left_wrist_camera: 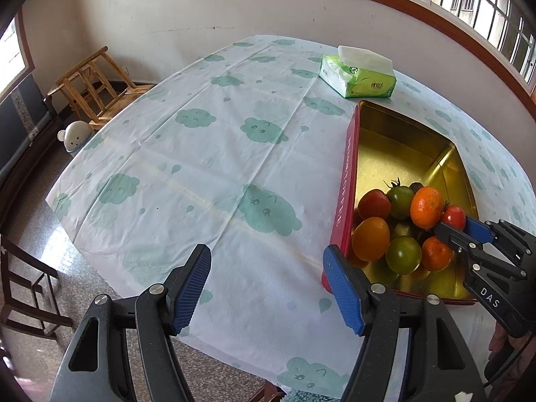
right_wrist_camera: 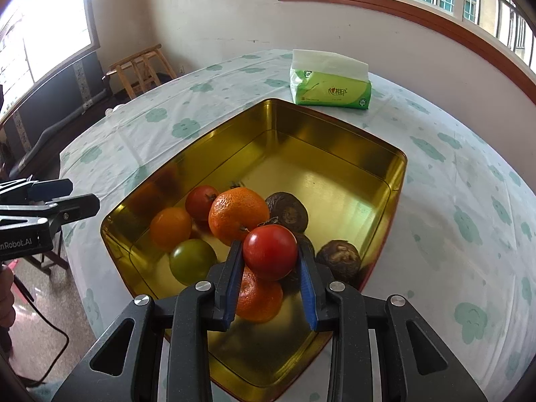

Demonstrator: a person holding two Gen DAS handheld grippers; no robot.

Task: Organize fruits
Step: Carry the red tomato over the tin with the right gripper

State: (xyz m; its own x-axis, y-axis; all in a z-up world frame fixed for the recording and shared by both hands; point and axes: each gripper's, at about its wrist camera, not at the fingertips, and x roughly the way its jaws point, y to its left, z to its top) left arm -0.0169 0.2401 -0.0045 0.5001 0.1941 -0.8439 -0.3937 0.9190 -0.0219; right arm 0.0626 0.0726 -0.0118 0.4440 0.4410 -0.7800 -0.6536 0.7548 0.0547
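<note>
A gold-lined red tin (right_wrist_camera: 338, 181) (left_wrist_camera: 345, 181) sits on the table and holds several fruits: oranges (right_wrist_camera: 238, 216), red and green tomatoes (right_wrist_camera: 192, 261), and dark brown fruits (right_wrist_camera: 288, 212). My right gripper (right_wrist_camera: 269, 254) is shut on a red tomato (right_wrist_camera: 270, 252) and holds it over the pile in the tin; it also shows in the left wrist view (left_wrist_camera: 454, 221), gripping the tomato (left_wrist_camera: 454, 217). My left gripper (left_wrist_camera: 266, 288) is open and empty over the tablecloth, just left of the tin's near corner.
A green tissue pack (right_wrist_camera: 330, 83) (left_wrist_camera: 358, 73) lies on the table beyond the tin. The round table wears a cloud-print cloth (left_wrist_camera: 217, 154). A wooden stool (left_wrist_camera: 97, 83) and a small white bin (left_wrist_camera: 75, 137) stand on the floor at the left.
</note>
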